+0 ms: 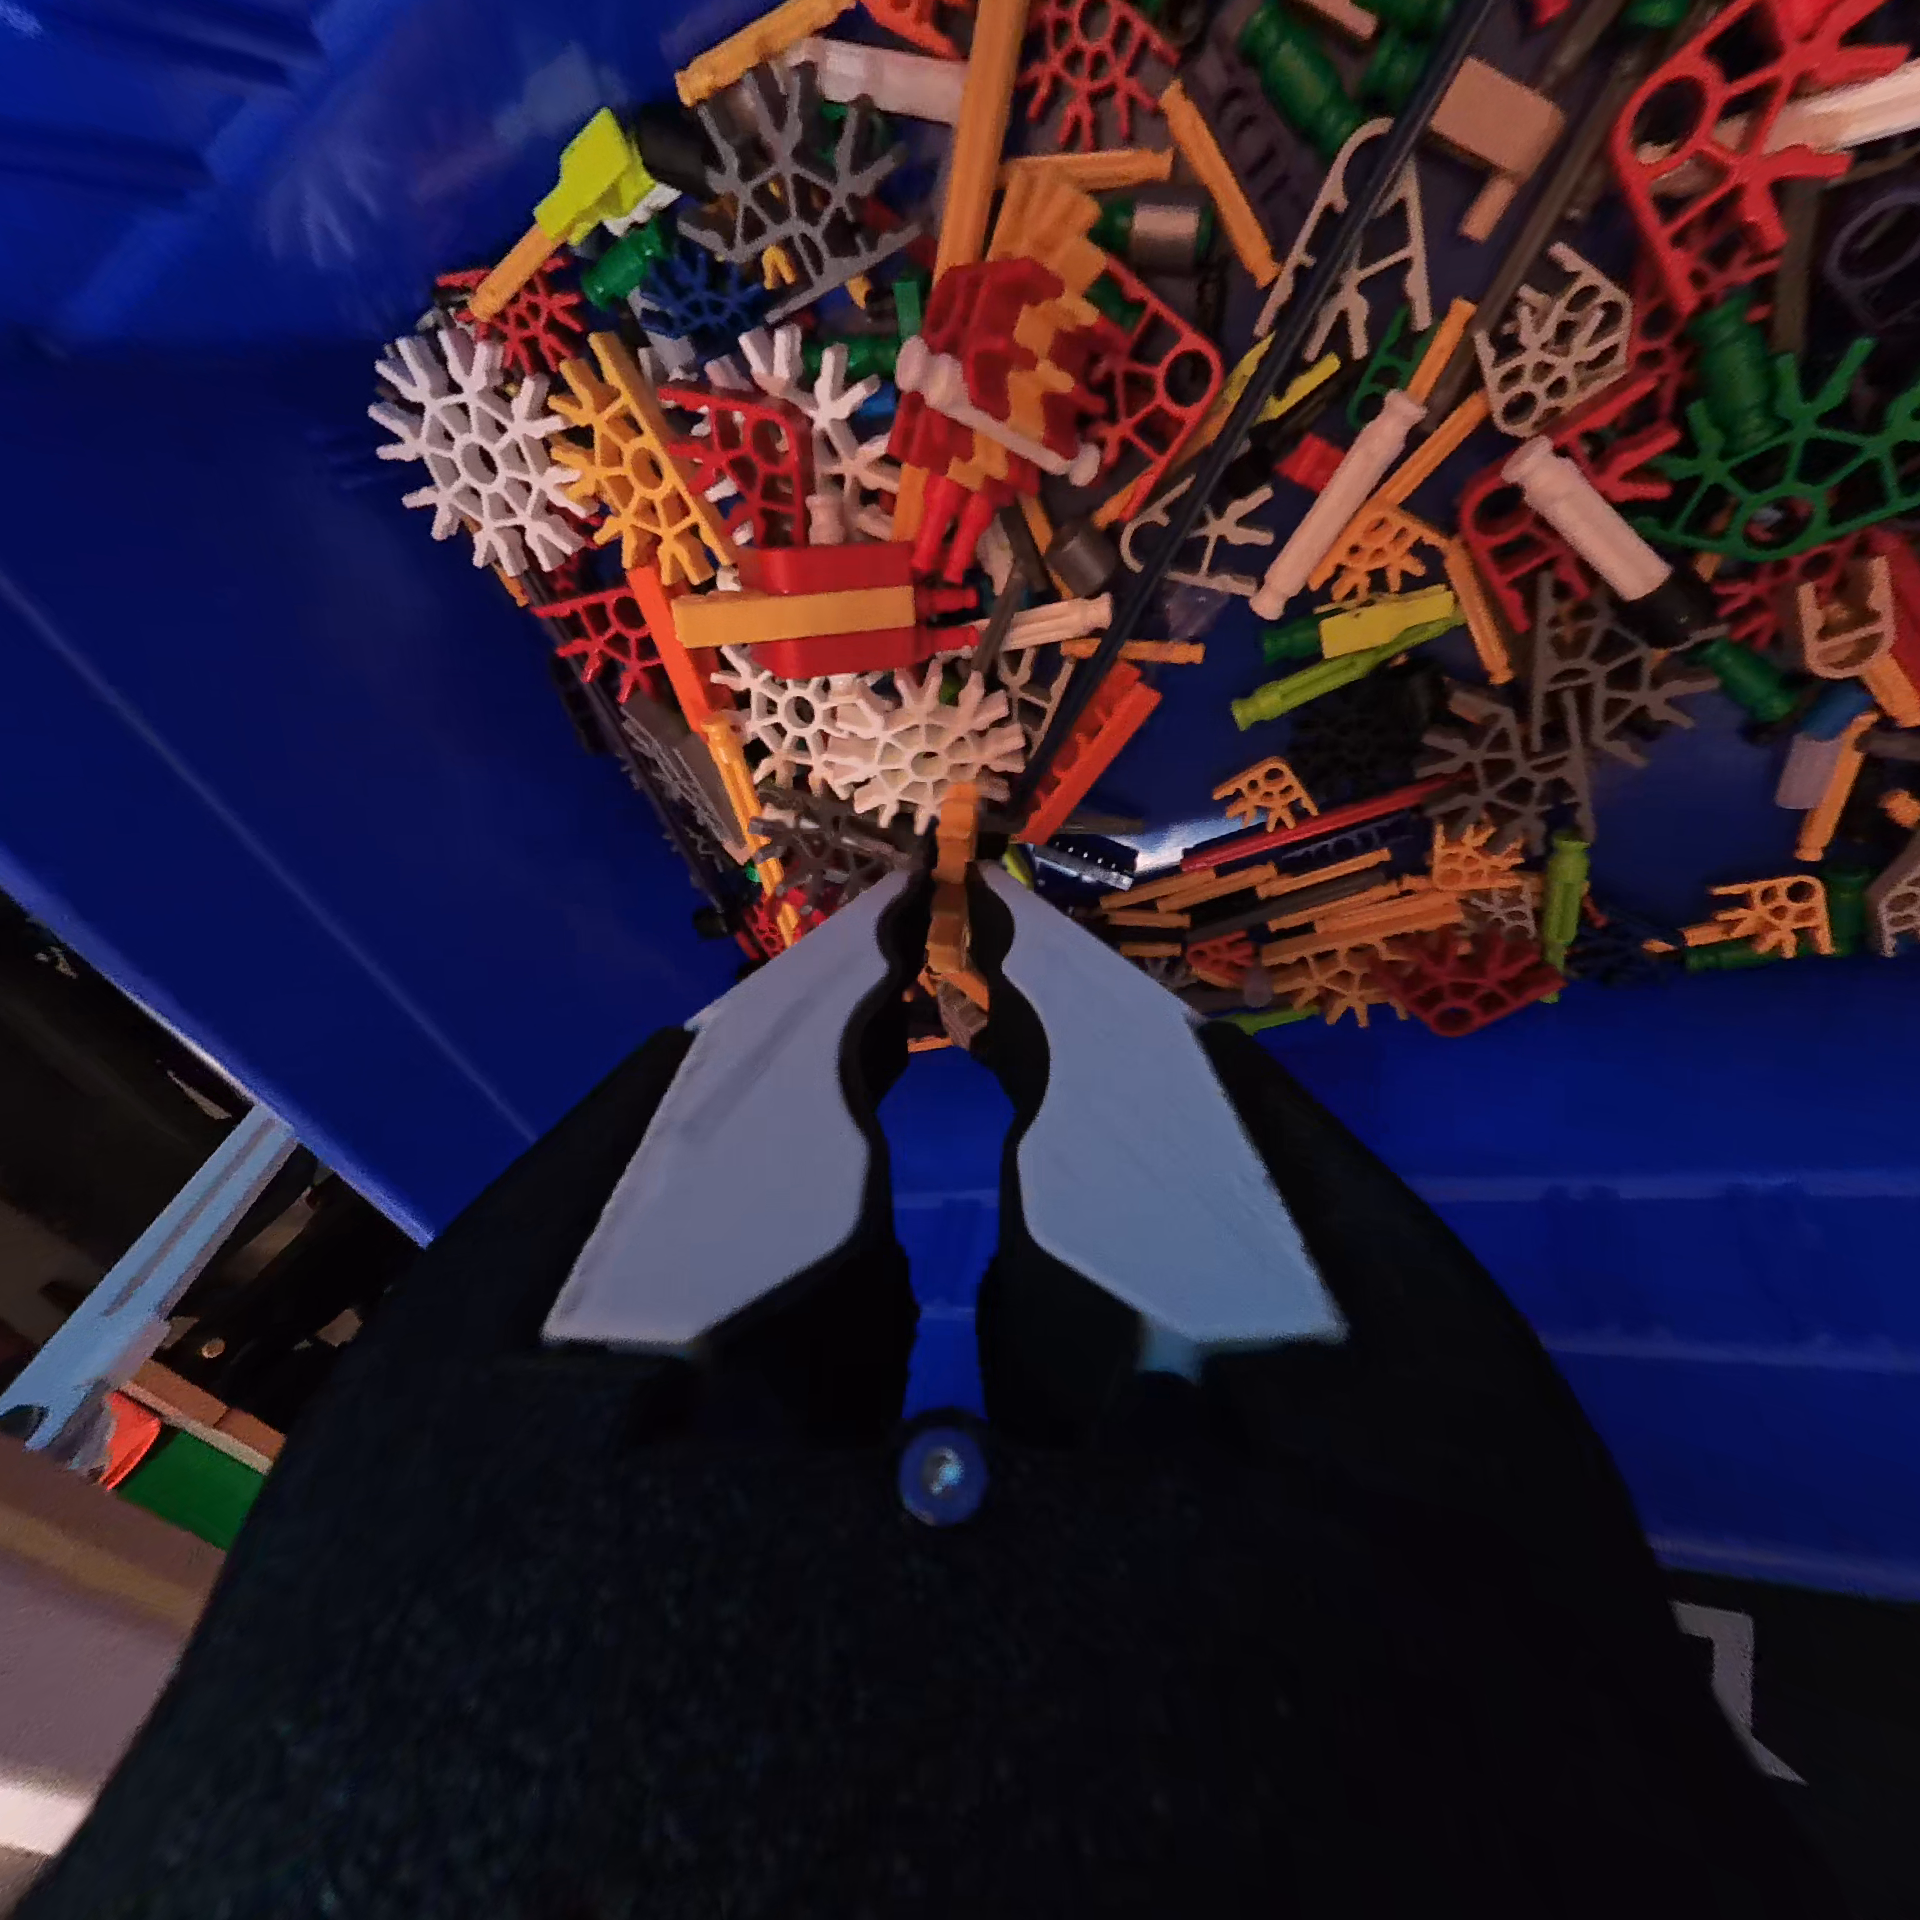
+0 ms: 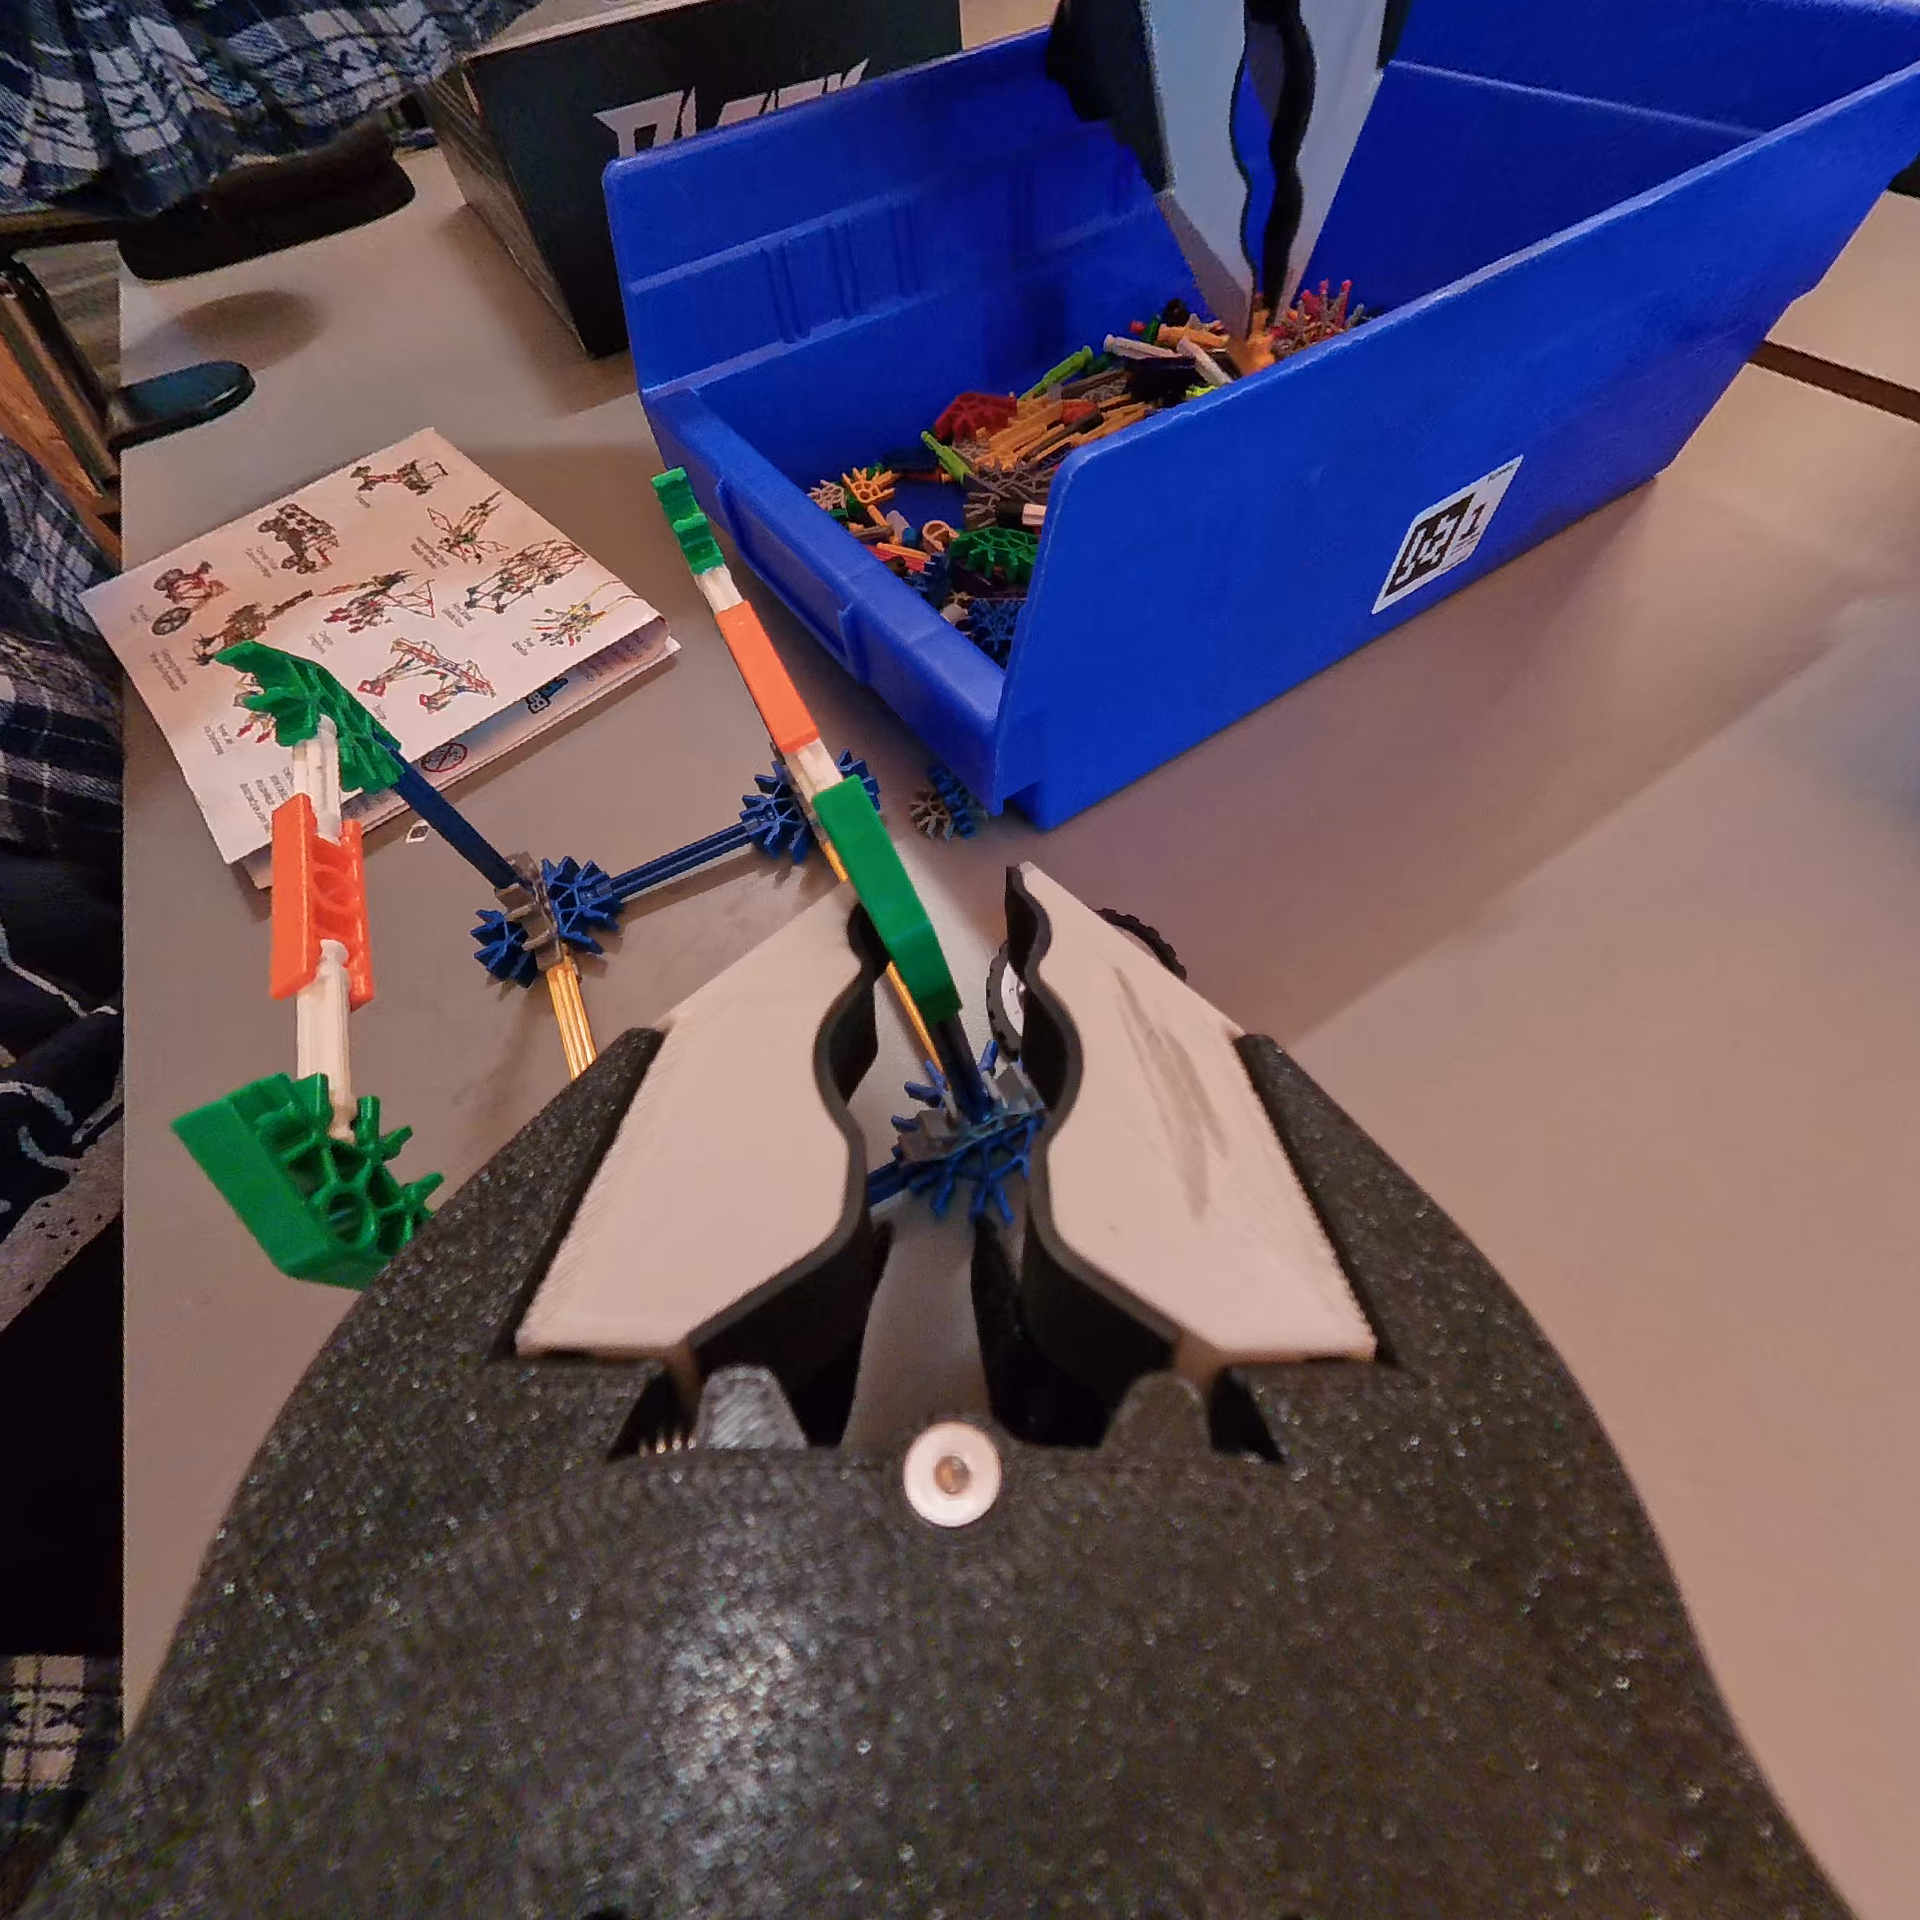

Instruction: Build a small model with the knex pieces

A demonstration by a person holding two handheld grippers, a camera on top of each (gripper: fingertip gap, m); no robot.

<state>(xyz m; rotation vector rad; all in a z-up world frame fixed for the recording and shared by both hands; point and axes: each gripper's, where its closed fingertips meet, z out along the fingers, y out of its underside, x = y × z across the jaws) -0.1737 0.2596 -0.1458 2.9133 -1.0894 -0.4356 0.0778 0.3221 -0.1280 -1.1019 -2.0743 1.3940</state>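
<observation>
My left gripper [image 1: 948,883] is down inside a blue bin [image 1: 312,727] and is shut on an orange construction-toy piece [image 1: 951,925] at the edge of a heap of mixed rods and connectors [image 1: 1039,468]. It also shows in the right wrist view [image 2: 1262,296], with its tips in the bin's pieces [image 2: 1039,436]. My right gripper [image 2: 940,904] is closed around a blue snowflake connector [image 2: 966,1143] of a built model [image 2: 561,904] made of blue rods and green, orange and white parts. A green part [image 2: 883,894] of the model sticks up between the fingers.
The blue bin [image 2: 1299,582] stands on a beige table [image 2: 1558,1039] and has a black-and-white tag on its side. A printed instruction leaflet [image 2: 416,582] lies to the left under the model. A dark box [image 2: 540,156] stands behind the bin. Plaid fabric lies along the left edge. Some 25 centimeters of space lies between my two pairs of fingers.
</observation>
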